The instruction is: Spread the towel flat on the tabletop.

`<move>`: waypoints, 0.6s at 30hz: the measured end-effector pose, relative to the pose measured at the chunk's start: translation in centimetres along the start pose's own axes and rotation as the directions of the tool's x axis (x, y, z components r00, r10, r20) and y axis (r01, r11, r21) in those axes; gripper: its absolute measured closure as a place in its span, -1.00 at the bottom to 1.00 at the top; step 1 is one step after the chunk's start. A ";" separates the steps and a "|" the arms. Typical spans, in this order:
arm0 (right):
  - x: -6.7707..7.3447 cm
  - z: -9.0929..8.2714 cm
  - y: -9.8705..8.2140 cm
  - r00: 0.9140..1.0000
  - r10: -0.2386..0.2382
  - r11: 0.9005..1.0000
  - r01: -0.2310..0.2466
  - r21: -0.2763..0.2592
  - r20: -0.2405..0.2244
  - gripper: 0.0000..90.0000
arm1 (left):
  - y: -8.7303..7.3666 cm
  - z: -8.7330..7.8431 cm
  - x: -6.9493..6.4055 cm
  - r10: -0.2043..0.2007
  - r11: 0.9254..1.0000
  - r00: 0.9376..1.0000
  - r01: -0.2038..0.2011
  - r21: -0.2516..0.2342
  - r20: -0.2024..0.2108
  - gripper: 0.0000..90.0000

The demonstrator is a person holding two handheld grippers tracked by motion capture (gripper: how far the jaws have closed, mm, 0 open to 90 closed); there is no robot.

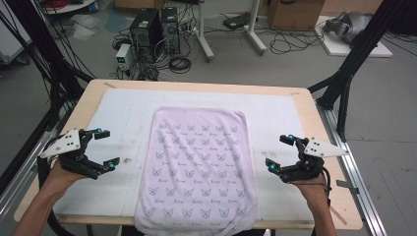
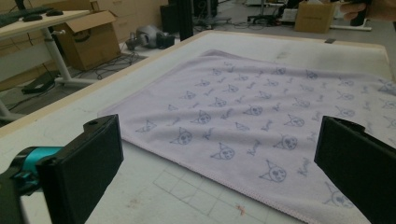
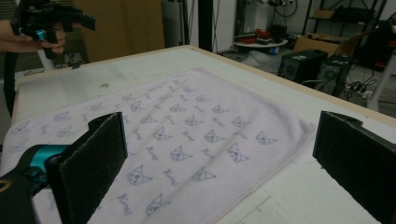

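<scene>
I hold the left gripper [image 1: 102, 148] and right gripper [image 1: 280, 152] either side of the flat towel [image 1: 196, 167], jaws apart and empty, probably staged for gripping its edges on the surface [image 1: 113, 113].

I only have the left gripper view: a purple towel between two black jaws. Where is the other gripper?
Observer: The right gripper is off the towel's right edge, over the white mat, jaws open with nothing between them.
Operator: And mine, is it on the towel?
Observer: No. The left gripper is off the towel's left edge, open, apart from the cloth.
Operator: Does the towel lie wholly on the table?
Observer: Not quite. Its near end hangs over the table's front edge, by the high view.
Operator: Any folds in it?
Observer: It lies spread flat in one layer, with a small curl at the far right corner.
</scene>
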State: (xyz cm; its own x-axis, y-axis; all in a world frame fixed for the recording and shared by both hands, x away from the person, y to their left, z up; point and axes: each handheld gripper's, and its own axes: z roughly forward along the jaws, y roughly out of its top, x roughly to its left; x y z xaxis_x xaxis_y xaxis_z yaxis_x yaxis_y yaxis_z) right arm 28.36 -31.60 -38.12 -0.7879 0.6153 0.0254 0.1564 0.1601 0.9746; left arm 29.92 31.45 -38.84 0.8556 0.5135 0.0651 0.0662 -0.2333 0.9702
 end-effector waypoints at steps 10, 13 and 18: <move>-0.3 0.1 -0.4 1.000 -0.002 1.000 0.002 0.003 0.009 -0.97 | -0.4 -0.1 0.2 -0.014 1.000 1.000 0.014 0.006 -0.004 -0.96; -0.4 0.0 -0.3 1.000 0.000 1.000 0.000 -0.006 0.010 -0.97 | -0.4 -0.2 0.2 -0.015 1.000 1.000 0.015 0.003 -0.002 -0.96; -0.6 0.0 -0.2 1.000 0.001 1.000 -0.001 -0.003 0.025 -0.97 | -0.5 -0.1 0.3 -0.018 1.000 1.000 0.018 0.004 -0.003 -0.96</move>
State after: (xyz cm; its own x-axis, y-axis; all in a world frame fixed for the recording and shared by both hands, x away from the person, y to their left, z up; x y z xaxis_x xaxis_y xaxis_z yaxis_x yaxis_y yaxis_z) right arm 28.76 -32.02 -38.35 -0.7725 0.6347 0.0207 0.1554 0.1573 0.9753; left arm 30.07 31.79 -39.24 0.8528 0.5201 0.0483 0.0837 -0.2273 0.9702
